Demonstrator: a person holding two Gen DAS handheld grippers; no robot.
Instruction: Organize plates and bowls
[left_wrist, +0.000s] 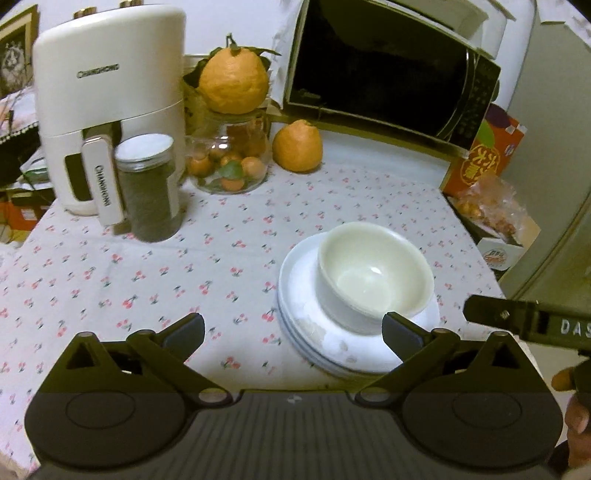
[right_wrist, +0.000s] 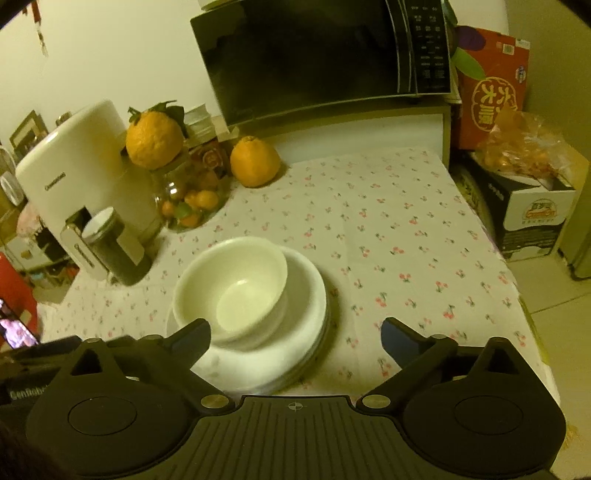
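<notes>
A white bowl (left_wrist: 373, 275) sits on a stack of white plates (left_wrist: 314, 328) on the cherry-print tablecloth (left_wrist: 147, 273). My left gripper (left_wrist: 293, 332) is open and empty, just in front and left of the stack, its right finger near the plates' front rim. In the right wrist view the bowl (right_wrist: 232, 288) and the plates (right_wrist: 306, 325) lie ahead to the left. My right gripper (right_wrist: 295, 336) is open and empty, its left finger close to the bowl's near side. Part of the right gripper (left_wrist: 517, 321) shows at the left view's right edge.
At the back stand a white air fryer (left_wrist: 107, 110), a dark jar (left_wrist: 147, 184), a glass jar of small oranges (left_wrist: 232, 162), a large orange (left_wrist: 297, 146) and a microwave (left_wrist: 388, 70). Boxes (right_wrist: 532, 210) and a bag of fruit lie right of the table edge.
</notes>
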